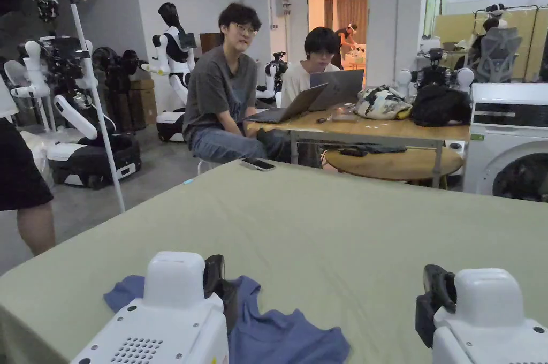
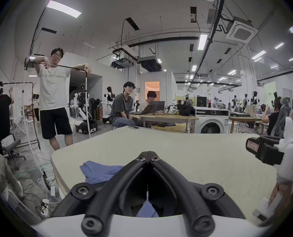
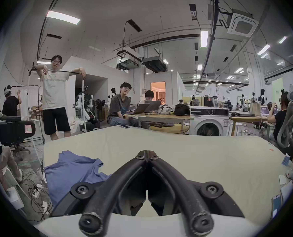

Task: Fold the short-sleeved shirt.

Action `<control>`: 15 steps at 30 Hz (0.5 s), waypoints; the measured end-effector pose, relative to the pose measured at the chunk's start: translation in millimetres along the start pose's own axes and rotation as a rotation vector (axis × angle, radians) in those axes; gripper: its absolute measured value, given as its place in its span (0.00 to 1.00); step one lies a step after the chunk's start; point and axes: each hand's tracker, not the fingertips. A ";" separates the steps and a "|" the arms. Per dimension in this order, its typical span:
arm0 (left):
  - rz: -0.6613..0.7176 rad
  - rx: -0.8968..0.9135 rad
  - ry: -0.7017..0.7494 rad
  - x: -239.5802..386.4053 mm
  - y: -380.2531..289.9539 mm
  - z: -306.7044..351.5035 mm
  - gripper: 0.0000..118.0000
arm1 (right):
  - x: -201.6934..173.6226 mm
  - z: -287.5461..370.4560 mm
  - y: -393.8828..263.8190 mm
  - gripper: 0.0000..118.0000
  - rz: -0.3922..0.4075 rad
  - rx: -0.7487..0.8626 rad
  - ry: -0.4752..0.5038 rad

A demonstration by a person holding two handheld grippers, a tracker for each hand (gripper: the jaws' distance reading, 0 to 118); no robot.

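Note:
A crumpled blue short-sleeved shirt lies at the near left corner of the table covered in pale green cloth. My left gripper hovers over the shirt's right part with its jaws shut together and nothing between them; the shirt spreads below and to its left. My right gripper is over bare cloth to the right of the shirt, jaws shut and holding nothing. In the head view both white gripper bodies, left and right, sit at the bottom edge.
A phone lies at the table's far edge. Two people sit at a wooden desk behind it. A person holding a white pole stands at the left. A washing machine is at the right. Small items lie on the table's right edge.

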 end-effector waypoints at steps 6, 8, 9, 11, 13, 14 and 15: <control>-0.059 -0.235 -0.114 -34.7 -19.7 -54.2 0.42 | 10.6 1.1 -15.4 0.00 0.029 -0.035 0.001; -0.053 -0.334 -0.128 -44.4 -33.3 -80.4 0.56 | 19.4 0.4 -21.7 0.00 0.007 -0.052 -0.001; -0.046 -0.370 -0.144 -47.0 -39.9 -93.1 0.59 | 22.9 0.3 -24.5 0.00 -0.005 -0.061 -0.002; 0.002 -0.467 -0.190 -52.9 -56.4 -124.6 0.63 | 30.6 0.8 -30.4 0.00 -0.022 -0.081 -0.005; 0.034 -0.585 -0.238 -52.4 -78.4 -158.1 0.63 | 38.5 3.4 -36.6 0.00 -0.023 -0.097 -0.014; 0.036 -0.632 -0.239 -51.5 -89.5 -171.0 0.63 | 41.9 5.2 -38.9 0.00 -0.021 -0.102 -0.018; 0.011 -0.685 -0.232 -49.4 -103.2 -185.3 0.63 | 46.4 7.4 -41.3 0.00 -0.018 -0.107 -0.022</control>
